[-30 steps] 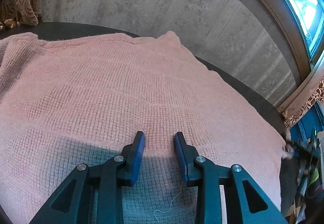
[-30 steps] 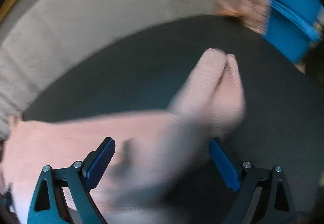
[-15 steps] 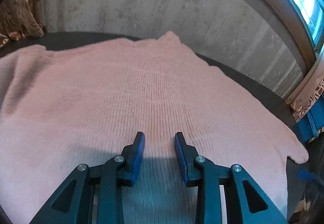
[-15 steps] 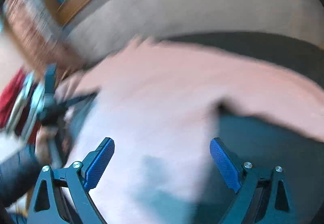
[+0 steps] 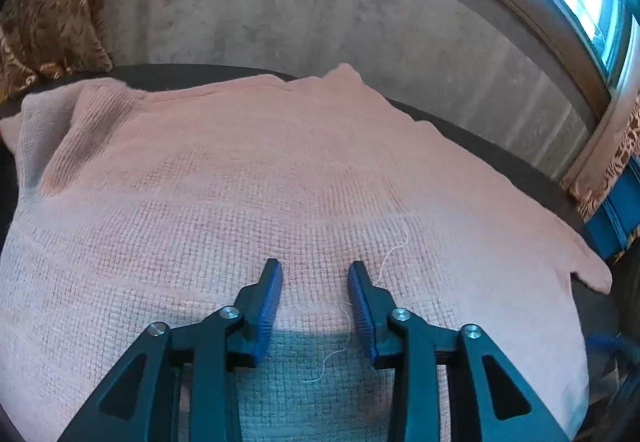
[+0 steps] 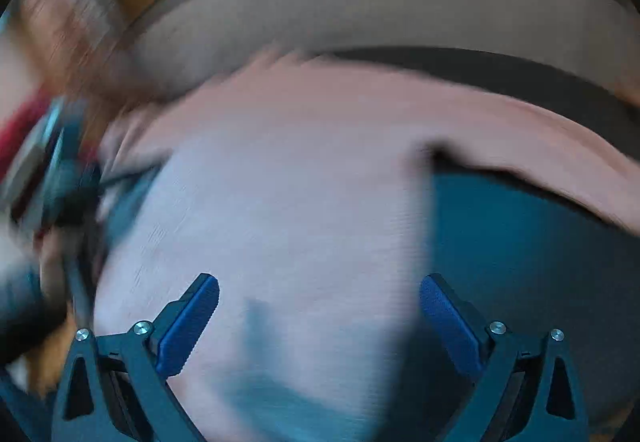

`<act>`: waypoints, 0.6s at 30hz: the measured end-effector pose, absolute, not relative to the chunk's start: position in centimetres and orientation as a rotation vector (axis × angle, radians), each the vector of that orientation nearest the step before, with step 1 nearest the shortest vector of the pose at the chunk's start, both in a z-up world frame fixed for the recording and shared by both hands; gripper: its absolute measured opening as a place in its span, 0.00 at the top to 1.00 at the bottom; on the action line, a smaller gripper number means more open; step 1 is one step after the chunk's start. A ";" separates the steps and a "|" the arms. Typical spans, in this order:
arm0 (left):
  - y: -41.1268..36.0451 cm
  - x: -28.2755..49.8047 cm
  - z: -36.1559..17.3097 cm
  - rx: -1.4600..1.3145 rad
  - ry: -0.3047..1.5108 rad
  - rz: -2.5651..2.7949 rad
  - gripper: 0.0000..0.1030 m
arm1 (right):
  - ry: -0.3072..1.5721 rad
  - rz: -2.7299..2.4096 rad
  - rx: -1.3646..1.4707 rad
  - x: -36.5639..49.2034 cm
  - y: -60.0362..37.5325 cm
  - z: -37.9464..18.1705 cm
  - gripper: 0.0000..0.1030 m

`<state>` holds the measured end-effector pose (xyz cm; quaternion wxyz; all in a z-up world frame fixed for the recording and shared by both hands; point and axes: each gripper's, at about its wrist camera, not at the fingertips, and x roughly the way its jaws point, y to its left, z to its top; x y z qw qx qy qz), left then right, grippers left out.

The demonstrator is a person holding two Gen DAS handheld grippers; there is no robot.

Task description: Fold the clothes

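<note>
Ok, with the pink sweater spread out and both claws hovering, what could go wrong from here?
1. Loose threads lie on the pink sweater beside the left claw; closing there might snag them.
2. The right wrist view is badly motion-blurred, so the wide-open right claw may land off its mark.
3. The sweater's right edge lies near the edge of the dark surface; a tug could drag it off.

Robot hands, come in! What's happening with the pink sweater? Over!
Left gripper open, over pink sweater. Right gripper wide open, empty, view blurred. Sweater spread flat on dark table, unfolded. Nothing in the way.
</note>
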<state>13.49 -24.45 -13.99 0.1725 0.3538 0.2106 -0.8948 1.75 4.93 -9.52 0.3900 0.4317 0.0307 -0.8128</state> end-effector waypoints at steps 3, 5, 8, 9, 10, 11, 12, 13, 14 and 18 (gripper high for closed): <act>-24.8 13.4 -14.2 1.001 0.621 -2.550 0.63 | -0.313 -2.279 1.216 -2.4 13.2 -9.4 0.00; -25.1 13.5 -14.3 0.994 0.641 -2.555 0.63 | -0.549 -2.411 1.299 -5.2 18.4 -9.9 0.00; -25.0 13.3 -14.5 0.993 0.647 -2.559 0.63 | -0.575 -2.642 1.322 -8.9 23.5 -10.0 0.00; -25.0 13.3 -14.5 0.993 0.648 -2.560 0.63 | -0.553 -2.667 1.332 -9.8 23.4 -10.0 0.00; -25.0 13.4 -14.5 0.992 0.649 -2.561 0.63 | -0.530 -2.693 1.341 -10.7 23.3 -10.0 0.00; -24.9 13.4 -14.5 0.992 0.650 -2.561 0.63 | -0.507 -2.718 1.350 -11.6 23.2 -10.0 0.00; -24.9 13.4 -14.5 0.992 0.649 -2.561 0.63 | -0.484 -2.742 1.359 -12.4 23.1 -10.0 0.00; -24.9 13.4 -14.5 0.992 0.647 -2.561 0.63 | -0.460 -2.767 1.368 -13.3 23.0 -10.0 0.00; -24.8 13.5 -14.5 0.993 0.644 -2.560 0.63 | -0.436 -2.792 1.377 -14.2 22.9 -10.0 0.00; -24.7 13.6 -14.5 0.995 0.637 -2.559 0.63 | -0.368 -2.808 1.378 -16.1 23.2 -10.8 0.10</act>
